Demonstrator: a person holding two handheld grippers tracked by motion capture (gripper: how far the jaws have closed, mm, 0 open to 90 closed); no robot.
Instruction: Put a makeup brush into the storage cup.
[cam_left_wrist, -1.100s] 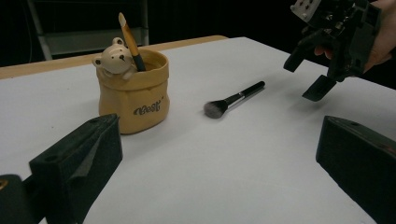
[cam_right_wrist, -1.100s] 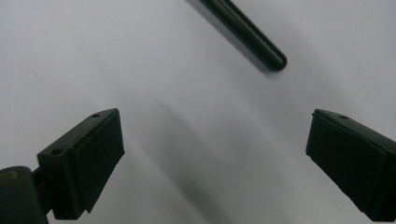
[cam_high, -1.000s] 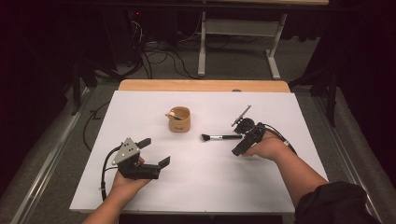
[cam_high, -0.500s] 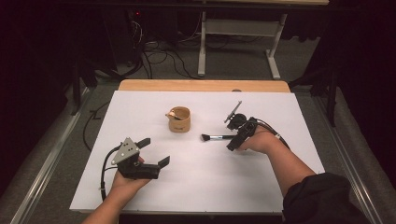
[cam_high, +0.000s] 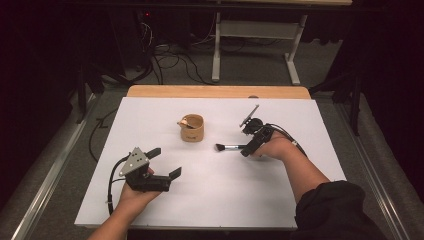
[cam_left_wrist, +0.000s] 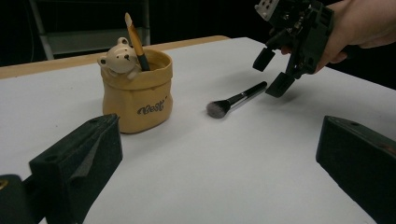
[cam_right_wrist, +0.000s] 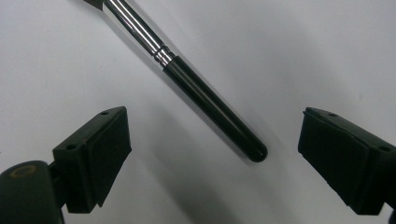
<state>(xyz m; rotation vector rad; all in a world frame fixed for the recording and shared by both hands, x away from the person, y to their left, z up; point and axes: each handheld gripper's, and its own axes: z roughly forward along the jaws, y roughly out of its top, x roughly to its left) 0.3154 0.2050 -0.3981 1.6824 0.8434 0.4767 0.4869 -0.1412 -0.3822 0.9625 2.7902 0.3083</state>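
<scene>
Nearest us, at the table's (cam_high: 225, 200) front left, we see the left gripper (cam_high: 166, 163) held low over the white surface, its fingers (cam_left_wrist: 77, 161) spread wide apart and holding nothing. Farther in and to the right, we find the right gripper (cam_high: 246, 148) tilted down over the brush (cam_high: 229, 147). Its fingers (cam_right_wrist: 93, 156) are open and straddle the end of the black handle without touching it. The brush lies flat on the table, bristles toward the cup (cam_high: 192, 128), handle toward the right hand (cam_high: 272, 147). In the left gripper view we note a chrome ferrule between the dark bristles and the handle. Beyond the brush, near the table's centre, stands the tan cup, upright, with a small bear figure (cam_left_wrist: 119, 57) on its rim and a second brush (cam_left_wrist: 135, 41) leaning inside. Past the table's far wooden edge, we see cables (cam_high: 170, 60) on the floor.
</scene>
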